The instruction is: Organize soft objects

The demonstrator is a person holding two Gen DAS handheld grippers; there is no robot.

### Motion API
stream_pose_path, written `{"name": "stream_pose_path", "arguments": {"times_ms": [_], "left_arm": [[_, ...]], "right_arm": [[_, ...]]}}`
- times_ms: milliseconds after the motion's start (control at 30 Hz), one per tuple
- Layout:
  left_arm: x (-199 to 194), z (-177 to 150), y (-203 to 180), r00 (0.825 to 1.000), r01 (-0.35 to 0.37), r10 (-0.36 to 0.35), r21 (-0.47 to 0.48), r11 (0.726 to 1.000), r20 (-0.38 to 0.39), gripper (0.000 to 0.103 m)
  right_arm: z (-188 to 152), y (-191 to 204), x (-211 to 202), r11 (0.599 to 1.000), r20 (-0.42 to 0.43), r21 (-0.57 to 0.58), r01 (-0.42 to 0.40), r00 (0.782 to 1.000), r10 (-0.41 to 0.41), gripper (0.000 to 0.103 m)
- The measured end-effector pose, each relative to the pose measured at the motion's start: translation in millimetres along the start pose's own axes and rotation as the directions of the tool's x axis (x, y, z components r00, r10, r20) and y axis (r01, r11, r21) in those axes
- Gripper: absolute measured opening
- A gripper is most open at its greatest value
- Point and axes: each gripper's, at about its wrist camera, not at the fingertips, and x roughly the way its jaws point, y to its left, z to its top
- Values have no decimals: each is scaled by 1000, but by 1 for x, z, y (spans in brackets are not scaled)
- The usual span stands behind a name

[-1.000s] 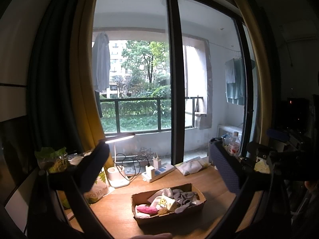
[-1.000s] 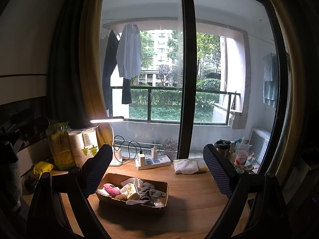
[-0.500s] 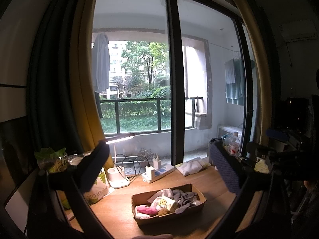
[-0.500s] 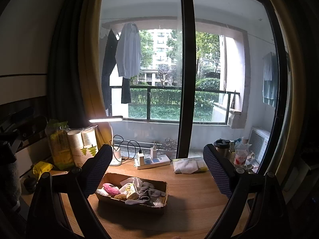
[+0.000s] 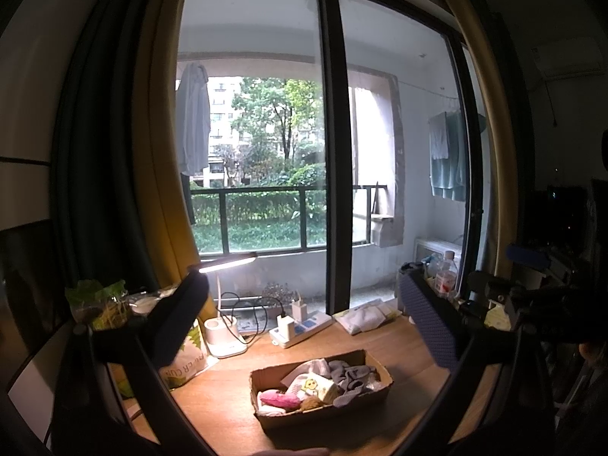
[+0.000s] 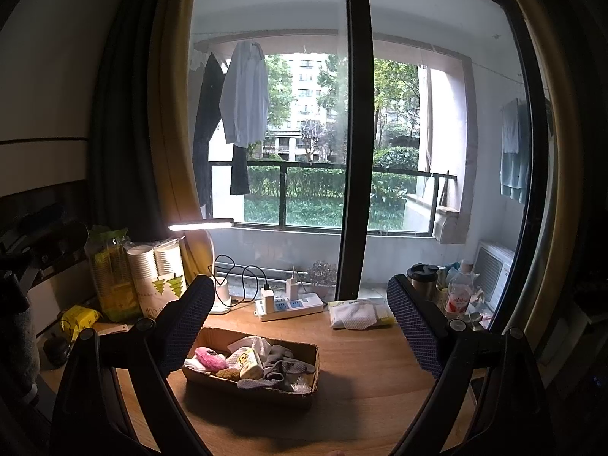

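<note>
Both grippers, the left gripper (image 5: 304, 336) and the right gripper (image 6: 300, 326), we hold spread wide and empty above the table (image 6: 364, 345), probably to look first over the cardboard box (image 6: 212, 336) where the soft objects (image 6: 262, 361) lie piled together

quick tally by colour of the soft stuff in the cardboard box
Cardboard box, as far as the pile shows:
pink item: 1
white cloth: 1
yellow item with a cartoon face: 1
brown item: 1
grey socks: a tangled clump, counted as 1
Total: 5 visible; more may be hidden underneath.
</note>
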Motion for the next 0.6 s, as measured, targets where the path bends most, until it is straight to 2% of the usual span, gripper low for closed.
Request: {"name": "stream_pose_path", "arguments": {"times_ms": [600], "left_arm": [[3,-1,-2,1000,6,-6,-1,1000,-15,102]], "right_arm": [[-4,-5,4,1000,-10,-1,-1,1000,1,94]]}}
